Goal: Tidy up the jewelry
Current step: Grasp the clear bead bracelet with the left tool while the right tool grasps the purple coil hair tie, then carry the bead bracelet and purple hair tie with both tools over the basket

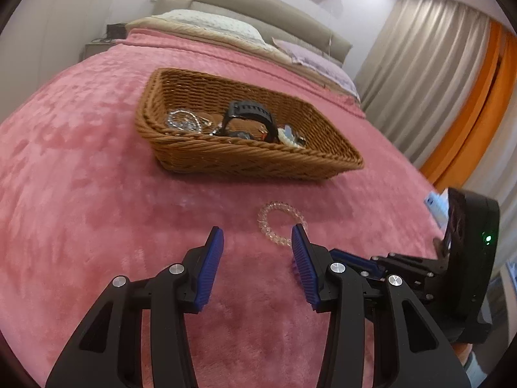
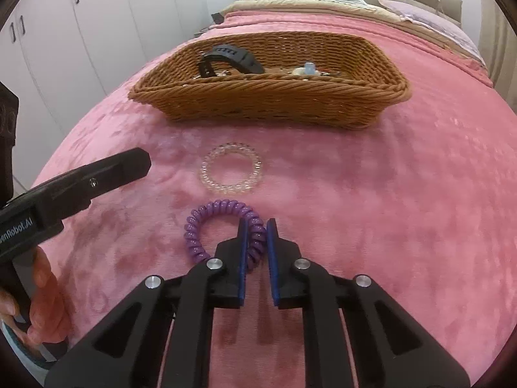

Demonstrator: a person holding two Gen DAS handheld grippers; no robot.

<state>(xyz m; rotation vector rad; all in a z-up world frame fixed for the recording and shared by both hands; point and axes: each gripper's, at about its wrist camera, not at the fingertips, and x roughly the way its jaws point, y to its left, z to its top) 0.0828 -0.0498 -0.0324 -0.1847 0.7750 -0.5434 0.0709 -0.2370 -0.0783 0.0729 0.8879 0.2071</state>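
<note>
A brown wicker basket [image 1: 258, 158] [image 2: 271, 103] sits on the pink blanket and holds a black watch [image 1: 248, 113] [image 2: 231, 56], a silver bracelet [image 1: 182, 121] and small pale trinkets [image 2: 305, 69]. A clear spiral coil ring [image 1: 279, 223] [image 2: 231, 169] lies on the blanket in front of the basket. A purple spiral coil ring [image 2: 223, 226] lies nearer. My right gripper [image 2: 257, 226] is nearly closed around the purple ring's right side, down at the blanket. My left gripper [image 1: 257, 234] is open and empty, just short of the clear ring; it shows at the left of the right wrist view [image 2: 97, 177].
The pink blanket [image 1: 97, 177] covers a bed with pillows [image 1: 210, 24] and a beige headboard at the far end. White wardrobes [image 2: 80, 32] stand to the left, curtains [image 1: 436, 64] to the right. The bed's edge lies close on the right.
</note>
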